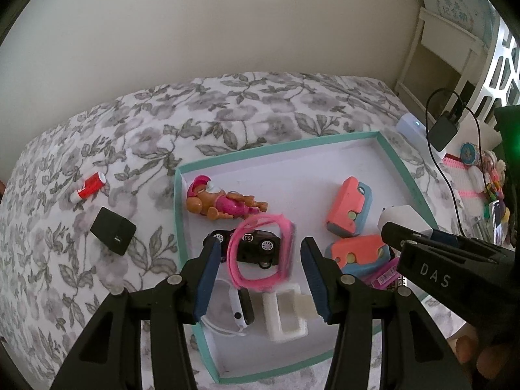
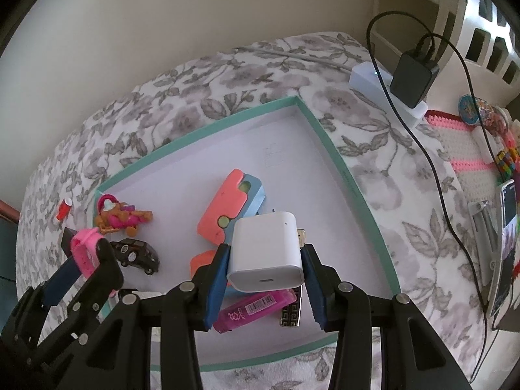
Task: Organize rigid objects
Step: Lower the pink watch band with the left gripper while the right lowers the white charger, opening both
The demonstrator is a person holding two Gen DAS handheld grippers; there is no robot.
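A teal-rimmed white tray (image 1: 178, 214) (image 2: 328, 136) lies on the floral bed. In it are a doll (image 1: 224, 202), a black toy car (image 1: 256, 247), two coral-and-blue blocks (image 1: 349, 208) and a pink lighter (image 2: 256, 308). My left gripper (image 1: 258, 279) is open above the tray; a pink band (image 1: 260, 256), blurred, is between its fingers without touching them. My right gripper (image 2: 265, 273) is shut on a white charger cube (image 2: 266, 253) above the tray's right side.
A black adapter (image 1: 113, 230) and a red-capped tube (image 1: 89, 187) lie on the bed left of the tray. A white power strip (image 2: 386, 92) with a black plug and cable sits at the right. A white watch (image 1: 240, 308) and white frame (image 1: 286, 315) lie near the tray's front.
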